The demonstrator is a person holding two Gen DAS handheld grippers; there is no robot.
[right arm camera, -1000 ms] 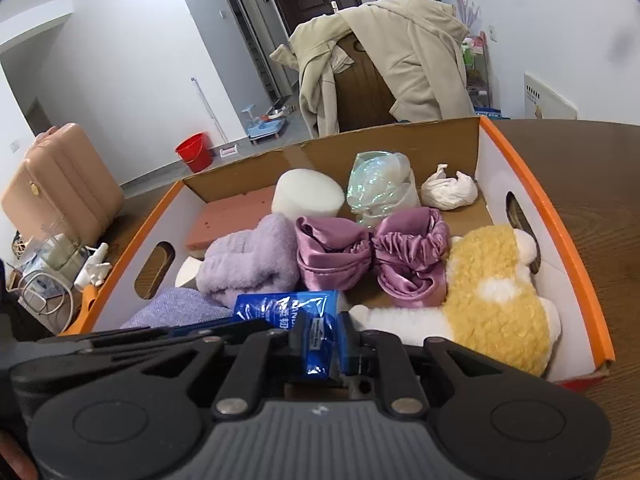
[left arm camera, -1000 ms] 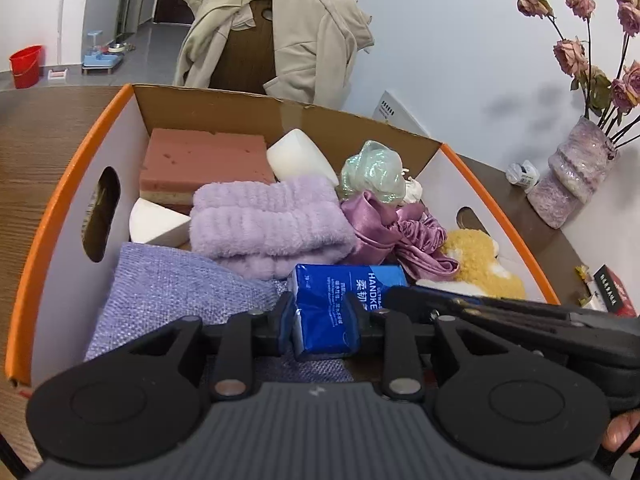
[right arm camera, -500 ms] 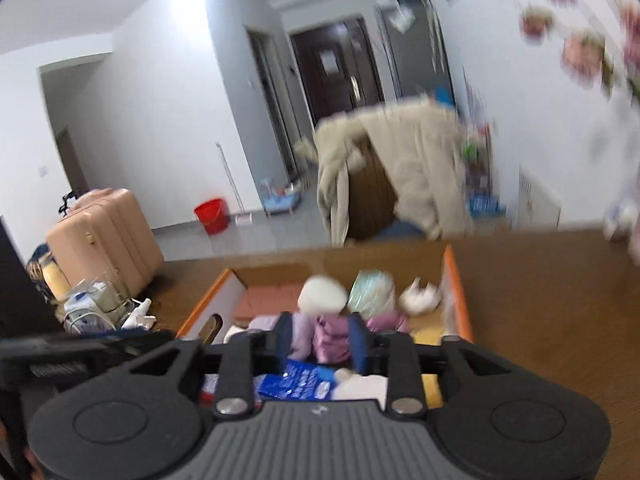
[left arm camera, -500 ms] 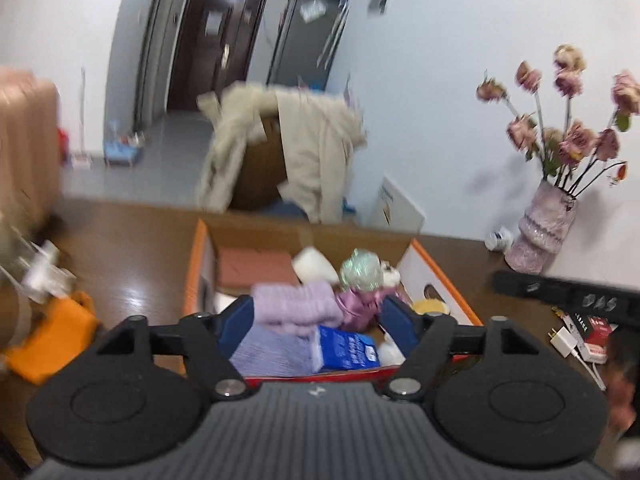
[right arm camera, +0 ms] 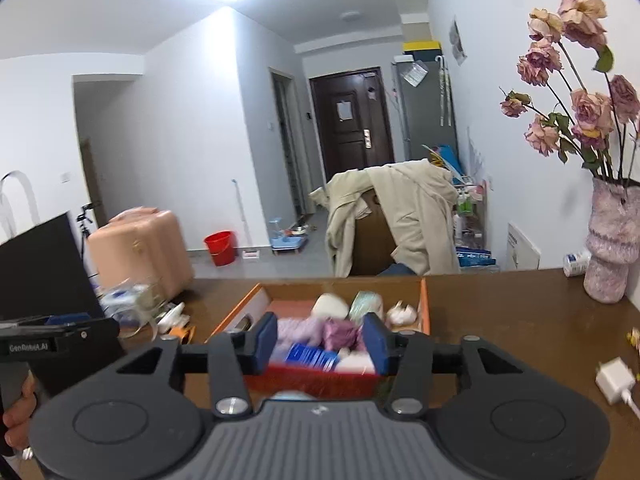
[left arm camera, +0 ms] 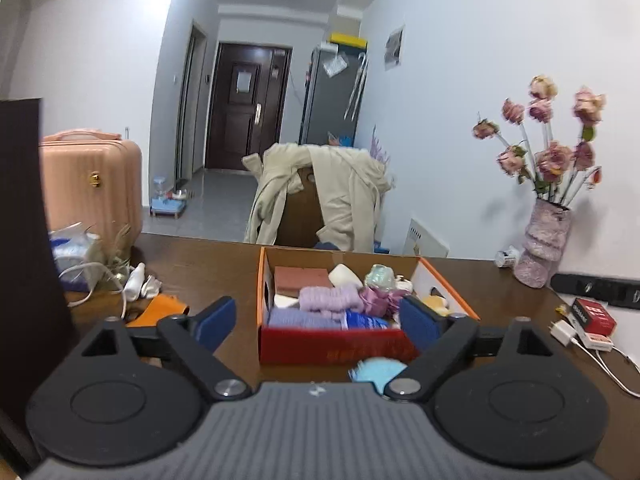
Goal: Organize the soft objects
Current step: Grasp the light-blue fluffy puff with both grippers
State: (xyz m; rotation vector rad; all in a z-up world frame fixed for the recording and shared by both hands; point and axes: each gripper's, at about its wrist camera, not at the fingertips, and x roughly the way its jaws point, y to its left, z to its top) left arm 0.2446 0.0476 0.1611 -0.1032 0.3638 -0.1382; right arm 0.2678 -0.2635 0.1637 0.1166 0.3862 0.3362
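Note:
An orange-rimmed cardboard box (left arm camera: pixel 336 346) stands on the brown table, filled with soft things: a lilac towel (left arm camera: pixel 330 298), a blue tissue pack (left arm camera: pixel 364 322), purple satin scrunchies (left arm camera: pixel 378 300), a yellow plush toy (left arm camera: pixel 436 304), sponges and a brick-red foam block (left arm camera: pixel 300 278). A light blue soft item (left arm camera: pixel 378 372) lies on the table in front of the box. My left gripper (left arm camera: pixel 318 320) is open and empty, held back from the box. My right gripper (right arm camera: pixel 322 338) is open and empty, also back from the box (right arm camera: pixel 424 304); the tissue pack (right arm camera: pixel 310 356) shows between its fingers.
A vase of dried roses (left arm camera: pixel 546 248) stands at the back right by the wall. A charger, cable and red box (left arm camera: pixel 594 316) lie at right. Clutter and an orange item (left arm camera: pixel 160 308) lie at left. A chair with a beige coat (left arm camera: pixel 320 200) stands behind the table.
Both grippers let go of the blue tissue pack, which now lies in the box, opened wide and pulled back and up away from the box.

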